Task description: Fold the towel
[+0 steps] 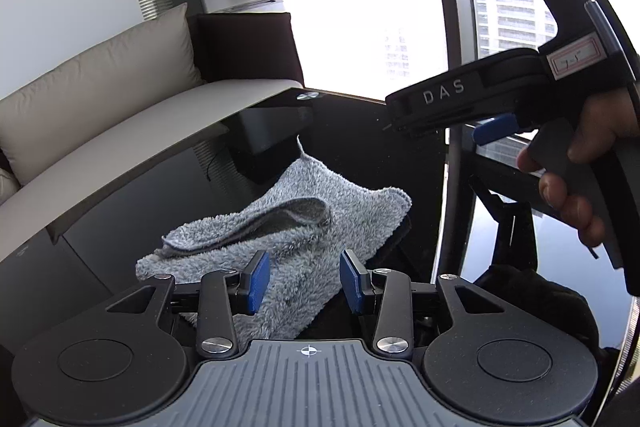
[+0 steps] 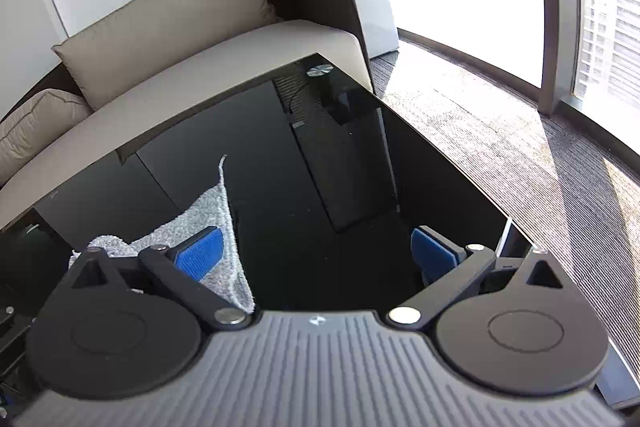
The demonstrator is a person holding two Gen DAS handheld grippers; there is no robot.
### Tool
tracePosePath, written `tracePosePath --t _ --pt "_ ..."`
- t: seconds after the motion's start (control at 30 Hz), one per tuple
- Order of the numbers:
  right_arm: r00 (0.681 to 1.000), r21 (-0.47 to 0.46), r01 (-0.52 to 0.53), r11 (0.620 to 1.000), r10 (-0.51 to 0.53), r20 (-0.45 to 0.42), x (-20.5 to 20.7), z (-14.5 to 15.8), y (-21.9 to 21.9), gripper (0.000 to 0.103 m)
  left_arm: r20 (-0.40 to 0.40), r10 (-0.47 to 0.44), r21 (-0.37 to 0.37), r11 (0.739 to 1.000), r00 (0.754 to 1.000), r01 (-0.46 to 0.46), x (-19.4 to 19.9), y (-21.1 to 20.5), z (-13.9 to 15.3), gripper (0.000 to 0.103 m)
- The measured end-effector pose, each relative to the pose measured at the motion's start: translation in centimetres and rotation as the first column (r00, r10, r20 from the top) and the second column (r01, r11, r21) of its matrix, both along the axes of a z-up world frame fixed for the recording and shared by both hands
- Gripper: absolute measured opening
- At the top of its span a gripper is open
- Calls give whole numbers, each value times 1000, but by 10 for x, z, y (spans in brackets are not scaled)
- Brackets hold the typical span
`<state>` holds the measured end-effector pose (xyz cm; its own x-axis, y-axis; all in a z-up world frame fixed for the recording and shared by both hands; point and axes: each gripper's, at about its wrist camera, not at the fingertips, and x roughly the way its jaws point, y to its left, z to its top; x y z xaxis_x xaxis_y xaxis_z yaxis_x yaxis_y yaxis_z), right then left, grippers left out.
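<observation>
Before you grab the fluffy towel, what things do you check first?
1. Left gripper open: ok, blue pads apart.
2. Right gripper open: ok, pads wide apart.
3. Towel on the black table: ok.
4. Towel lying flat: not ok, one flap is flopped over on top.
5. Towel between left pads: ok, it lies just ahead.
6. Far corner reachable: cannot tell, it sticks up at the back.
</observation>
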<state>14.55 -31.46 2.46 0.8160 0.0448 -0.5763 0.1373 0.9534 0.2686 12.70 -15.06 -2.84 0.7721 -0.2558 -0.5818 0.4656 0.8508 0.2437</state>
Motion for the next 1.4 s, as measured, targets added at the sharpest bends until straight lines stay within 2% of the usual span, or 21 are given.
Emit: tracePosePath --t 0.1,0.27,0.33,0.4,0.53,0.67,0.9,1.03,1.2,1.27,1.33,1.4 --pt "993 -41 -110 993 112 33 7 4 19 102 -2 73 -30 997 997 -73 -5 21 -1 48" --pt "963 -106 -249 963 257 78 20 7 52 102 -36 156 -78 984 987 -159 -4 45 1 50" --pt "949 -187 -286 940 305 80 23 7 67 102 -56 166 -107 979 985 -171 -4 54 0 50" --pt "944 -247 -299 922 324 66 24 4 75 102 -72 168 -121 977 983 -176 -2 59 -3 50" --pt "931 -233 -345 909 363 34 33 -3 80 84 -85 160 -136 976 983 -170 0 62 -3 50" --pt "912 -273 -386 881 409 30 34 -7 88 83 -81 148 -146 977 986 -159 -1 61 1 50" --pt "890 -357 -422 833 456 10 27 -14 102 74 -95 164 -157 971 982 -178 3 67 -1 50" --pt "889 -365 -428 827 459 -3 32 -19 102 59 -102 175 -165 968 979 -190 4 69 -1 50" --pt "879 -334 -451 828 476 -6 35 -24 104 47 -106 172 -164 968 979 -188 3 69 -3 50" --pt "878 -323 -453 831 480 1 36 -24 104 38 -108 172 -164 968 979 -188 4 69 -3 50" --pt "874 -304 -460 834 485 10 35 -22 104 19 -109 171 -164 968 979 -188 5 69 -4 50" --pt "871 -284 -465 839 491 24 33 -19 104 10 -108 172 -164 968 979 -188 6 70 -5 50"
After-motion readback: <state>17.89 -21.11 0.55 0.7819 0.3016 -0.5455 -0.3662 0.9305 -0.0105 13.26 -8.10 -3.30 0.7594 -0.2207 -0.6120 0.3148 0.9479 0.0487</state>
